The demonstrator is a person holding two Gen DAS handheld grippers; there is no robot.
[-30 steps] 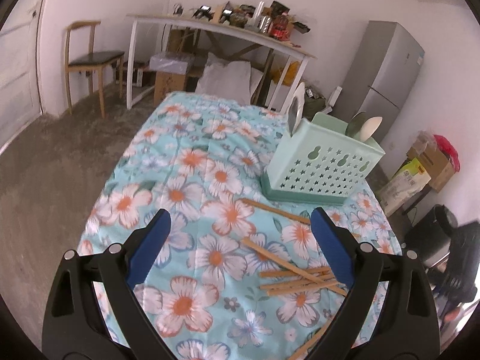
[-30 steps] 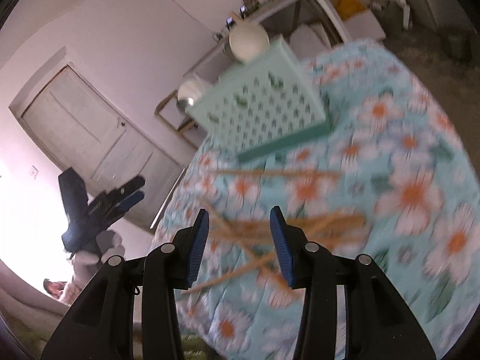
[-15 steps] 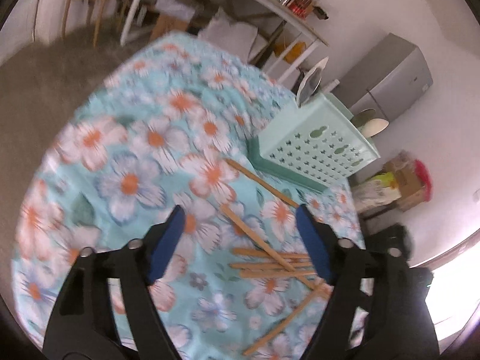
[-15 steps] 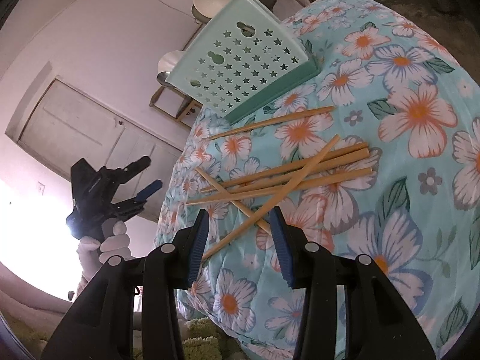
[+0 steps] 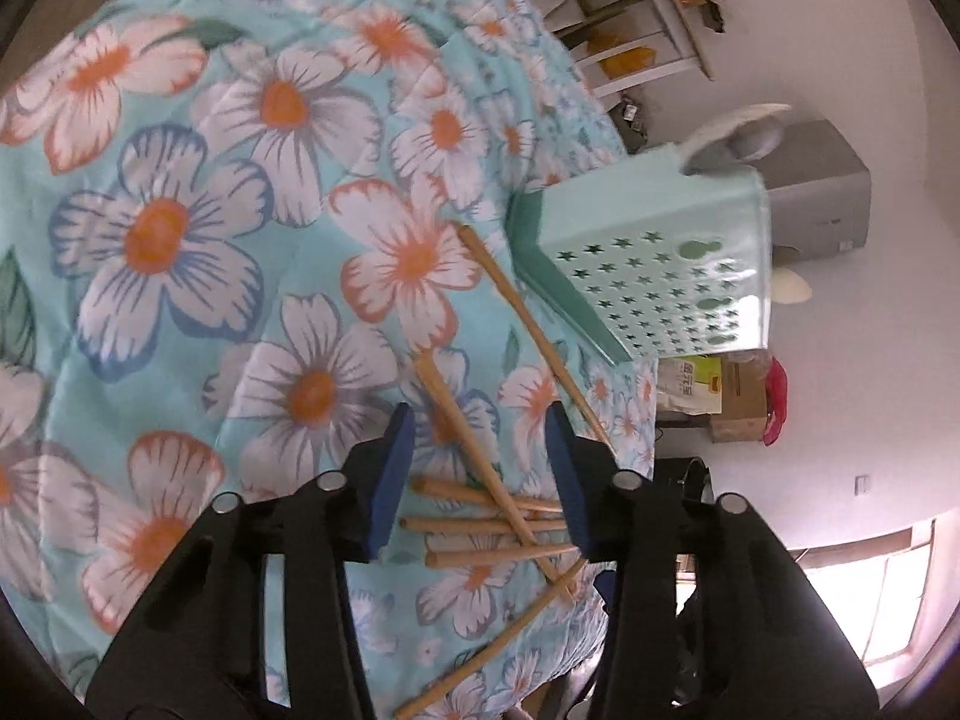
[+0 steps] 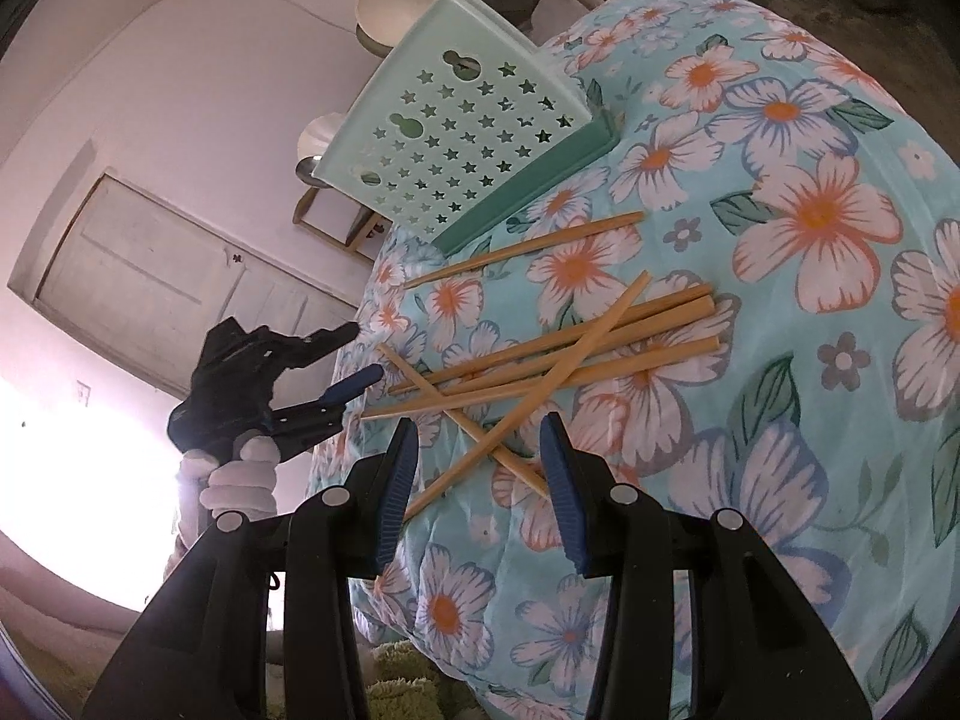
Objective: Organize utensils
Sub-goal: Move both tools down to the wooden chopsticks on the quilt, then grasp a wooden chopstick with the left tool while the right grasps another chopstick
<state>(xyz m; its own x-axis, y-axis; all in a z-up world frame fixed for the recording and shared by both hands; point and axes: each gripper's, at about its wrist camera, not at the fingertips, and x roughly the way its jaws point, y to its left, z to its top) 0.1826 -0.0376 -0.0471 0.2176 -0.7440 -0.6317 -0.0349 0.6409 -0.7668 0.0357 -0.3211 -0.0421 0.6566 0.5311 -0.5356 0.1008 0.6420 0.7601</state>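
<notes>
Your left gripper (image 5: 480, 462) has just been closing its jaws, yet they are apart above the crossed chopsticks (image 5: 480, 504) and press nothing. Your right gripper (image 6: 477, 468) is half open, empty, just over the pile's near end. The mint basket (image 6: 468, 138) stands on the floral cloth (image 6: 810, 360) at about eleven o'clock from the right gripper.

White walls enclose a grey fridge (image 5: 822, 204), a white-framed shelf table (image 5: 654, 18) left of the fridge, a panelled door (image 6: 156, 276) and a bright window (image 5: 864, 588).
</notes>
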